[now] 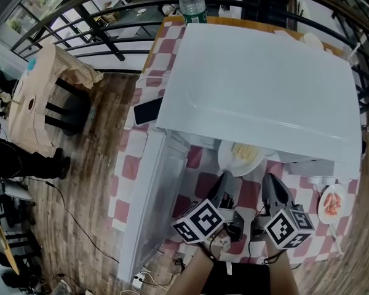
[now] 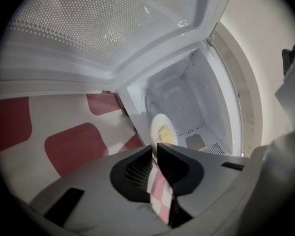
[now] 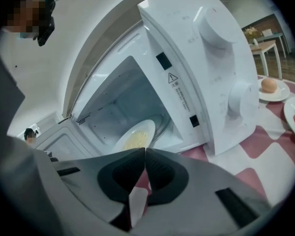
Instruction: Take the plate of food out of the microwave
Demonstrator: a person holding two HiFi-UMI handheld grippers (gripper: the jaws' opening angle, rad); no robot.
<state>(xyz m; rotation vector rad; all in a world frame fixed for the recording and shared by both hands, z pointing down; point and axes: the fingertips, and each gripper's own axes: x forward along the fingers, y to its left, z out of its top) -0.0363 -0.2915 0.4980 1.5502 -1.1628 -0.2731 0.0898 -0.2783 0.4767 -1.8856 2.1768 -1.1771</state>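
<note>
White plate (image 1: 241,155) sits inside the microwave (image 1: 258,85); on approach, spread your pressed-together left gripper (image 2: 155,146) and right gripper (image 3: 143,150) first.

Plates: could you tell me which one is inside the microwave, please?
The plate with yellow food; the egg plate and pink-food plate stand on the tablecloth outside.

A white microwave (image 1: 258,85) is sitting on a red-and-white checkered tablecloth (image 1: 126,165), its door (image 1: 152,201) standing open to the left. A plate of yellowish food (image 1: 241,157) is showing under the microwave's front edge. The left gripper (image 1: 226,178) and right gripper (image 1: 272,180) are pointing side by side toward that plate.
</note>
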